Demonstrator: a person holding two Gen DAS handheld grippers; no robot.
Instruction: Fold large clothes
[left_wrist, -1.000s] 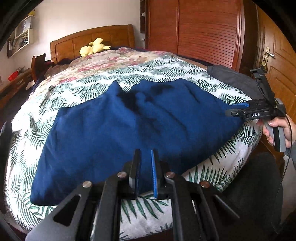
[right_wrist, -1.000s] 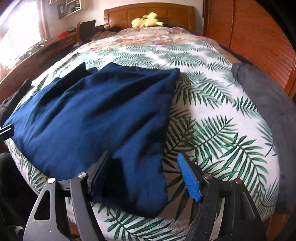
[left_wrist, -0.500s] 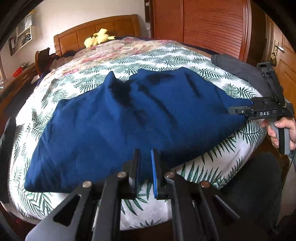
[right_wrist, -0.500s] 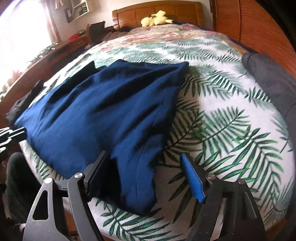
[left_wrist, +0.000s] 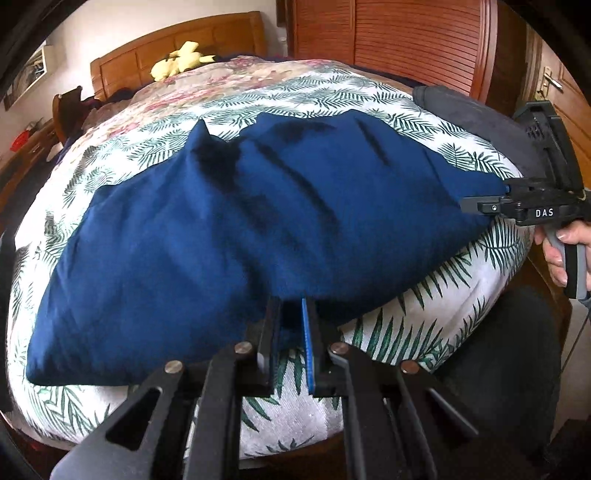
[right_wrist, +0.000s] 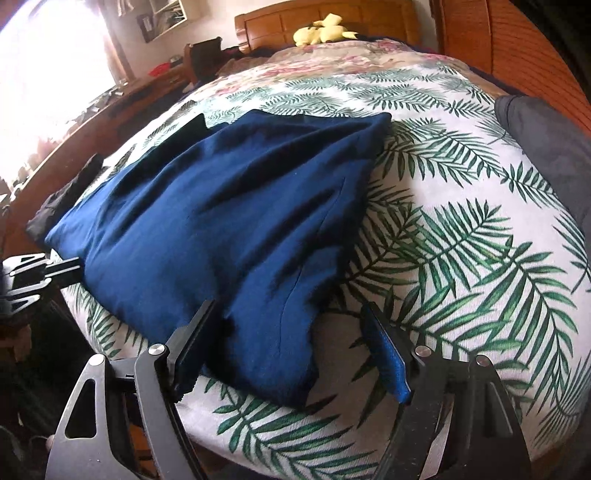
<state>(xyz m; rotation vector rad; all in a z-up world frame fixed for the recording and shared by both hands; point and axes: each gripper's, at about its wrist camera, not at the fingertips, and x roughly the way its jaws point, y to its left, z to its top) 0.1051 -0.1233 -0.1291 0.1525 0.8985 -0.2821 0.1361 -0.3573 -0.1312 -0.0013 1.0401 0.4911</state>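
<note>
1. Left wrist view first: the left gripper (left_wrist: 291, 332) has slid in closer to the near hem of the dark blue cloth garment (left_wrist: 240, 229), and the whole bed sits lower in frame than a second ago.
2. Its jaws are pinched nearly together right at that hem; whether fabric is caught between them, I cannot tell.
3. Over on the right wrist view, the right gripper (right_wrist: 291, 350) has its jaws spread wide, straddling the garment's near corner without pressing on it.
4. So both tools now stand along the near edge, which looks like the set-up for a fold away from the person.
5. The garment lies spread across the white palm-leaf bedspread (right_wrist: 461, 258), softly creased, one side already doubled over.
</note>
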